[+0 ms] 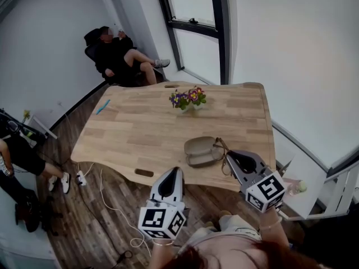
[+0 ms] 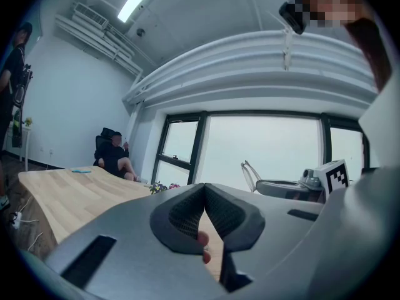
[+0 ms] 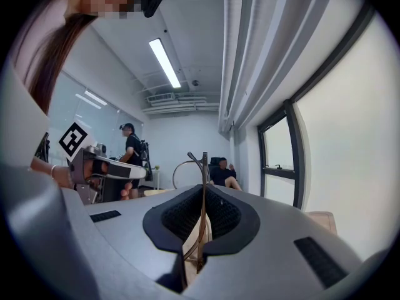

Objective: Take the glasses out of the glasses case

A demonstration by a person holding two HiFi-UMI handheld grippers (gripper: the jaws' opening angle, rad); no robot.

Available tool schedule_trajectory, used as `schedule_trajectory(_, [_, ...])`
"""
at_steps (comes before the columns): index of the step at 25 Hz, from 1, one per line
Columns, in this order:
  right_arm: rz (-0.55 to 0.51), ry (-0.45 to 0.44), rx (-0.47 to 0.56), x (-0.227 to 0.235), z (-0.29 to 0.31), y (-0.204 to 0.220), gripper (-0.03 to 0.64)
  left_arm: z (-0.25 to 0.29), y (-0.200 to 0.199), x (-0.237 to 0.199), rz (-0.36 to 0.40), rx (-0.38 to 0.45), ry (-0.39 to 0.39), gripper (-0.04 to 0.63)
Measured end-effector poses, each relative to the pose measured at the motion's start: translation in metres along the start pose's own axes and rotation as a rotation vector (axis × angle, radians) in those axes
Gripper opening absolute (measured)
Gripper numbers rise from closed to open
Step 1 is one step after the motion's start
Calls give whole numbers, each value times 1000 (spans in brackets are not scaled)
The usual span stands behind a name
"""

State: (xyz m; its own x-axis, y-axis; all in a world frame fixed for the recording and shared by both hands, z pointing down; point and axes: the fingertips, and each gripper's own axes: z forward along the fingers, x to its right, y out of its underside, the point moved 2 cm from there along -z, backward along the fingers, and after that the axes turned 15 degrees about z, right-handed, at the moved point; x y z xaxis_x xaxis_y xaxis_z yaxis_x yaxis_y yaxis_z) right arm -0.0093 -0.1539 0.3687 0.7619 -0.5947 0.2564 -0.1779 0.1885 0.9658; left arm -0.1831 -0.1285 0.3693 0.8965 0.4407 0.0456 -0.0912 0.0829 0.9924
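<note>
The grey glasses case (image 1: 201,151) lies open near the front edge of the wooden table (image 1: 146,128). My right gripper (image 1: 229,157) is just right of the case, shut on the thin-framed glasses (image 1: 219,148). In the right gripper view the glasses (image 3: 189,167) stick up from between the closed pads of the right gripper (image 3: 203,197). My left gripper (image 1: 174,172) hovers at the table's front edge, left of the case, shut with nothing in it. In the left gripper view the left gripper (image 2: 204,190) is closed, and the glasses (image 2: 250,174) show in the right gripper (image 2: 294,190).
A small pot of purple and yellow flowers (image 1: 188,98) stands mid-table, and a blue pen (image 1: 102,106) lies at the left edge. A person (image 1: 119,54) sits in a chair beyond the table; another person (image 1: 19,156) is at the left. Cables (image 1: 106,206) trail on the floor.
</note>
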Motion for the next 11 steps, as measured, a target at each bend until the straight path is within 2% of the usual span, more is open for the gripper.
schedule_trajectory(11, [6,4,-10,-10,8,10,12,-4,6,-5,-11,-4,18,2])
